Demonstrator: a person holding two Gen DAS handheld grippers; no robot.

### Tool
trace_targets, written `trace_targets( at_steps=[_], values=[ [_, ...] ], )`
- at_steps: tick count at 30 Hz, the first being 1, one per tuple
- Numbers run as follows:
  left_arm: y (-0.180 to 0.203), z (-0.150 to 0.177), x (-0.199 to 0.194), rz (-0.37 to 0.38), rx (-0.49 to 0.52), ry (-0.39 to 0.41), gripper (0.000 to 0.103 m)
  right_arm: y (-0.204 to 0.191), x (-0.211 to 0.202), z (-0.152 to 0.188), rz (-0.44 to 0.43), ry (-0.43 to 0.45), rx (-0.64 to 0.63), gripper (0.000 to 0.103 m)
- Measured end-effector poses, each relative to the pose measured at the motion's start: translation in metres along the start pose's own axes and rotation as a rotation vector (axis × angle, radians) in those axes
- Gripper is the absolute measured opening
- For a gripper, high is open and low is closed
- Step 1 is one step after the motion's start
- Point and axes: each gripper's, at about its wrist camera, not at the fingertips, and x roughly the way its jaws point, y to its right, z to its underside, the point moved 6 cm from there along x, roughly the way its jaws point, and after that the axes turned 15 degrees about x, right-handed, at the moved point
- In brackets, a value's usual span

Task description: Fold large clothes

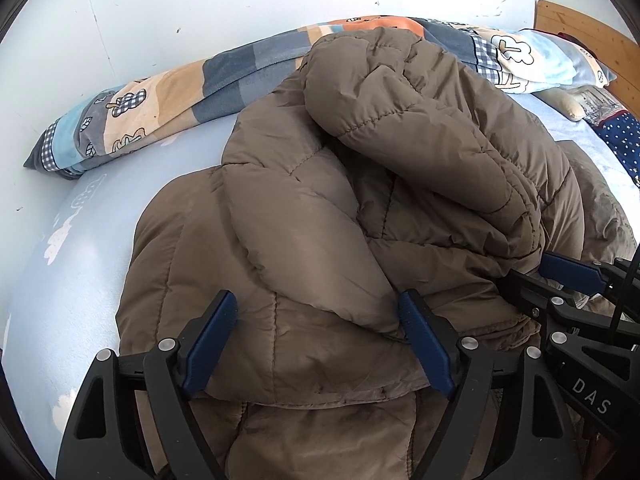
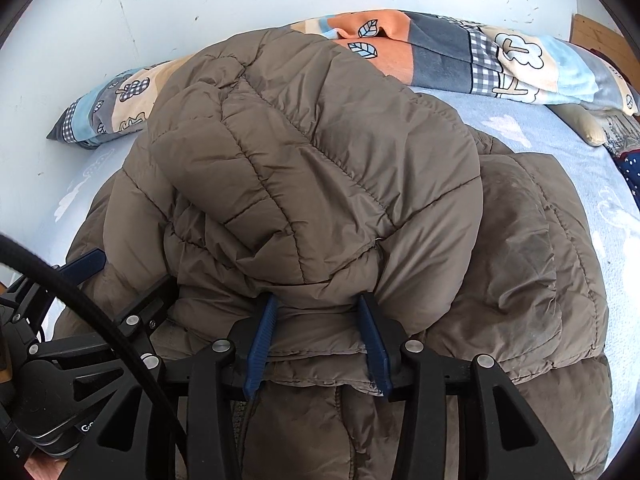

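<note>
Puffer jacket (image 1: 320,208), brown quilted nylon, lies bunched on the light-blue bed sheet (image 1: 60,272). Left gripper (image 1: 320,328) spread wide over a fold; right gripper (image 2: 316,336) parted, hem between, grip unclear.

The bed (image 1: 80,240) is covered with a light blue sheet (image 2: 520,120) that has white cloud prints. A brown puffer jacket (image 1: 300,240) lies folded in the middle of it. Along the wall side, from 9 to 2 o'clock of the jacket, a patchwork blanket (image 1: 168,100) lies rolled up, touching the jacket's far edge. At 2 o'clock, near the wooden headboard (image 1: 580,32), lies a dark blue cloth with white dots (image 1: 620,136).
</note>
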Motion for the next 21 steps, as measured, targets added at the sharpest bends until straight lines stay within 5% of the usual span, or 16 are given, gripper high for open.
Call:
trace_targets(
  at_steps=[21],
  values=[
    [-0.0013,0.0004,0.0002,-0.005,0.002,0.005,0.084,-0.0010,0.0008,0.0002,0.003,0.004,-0.005,0.047]
  ],
)
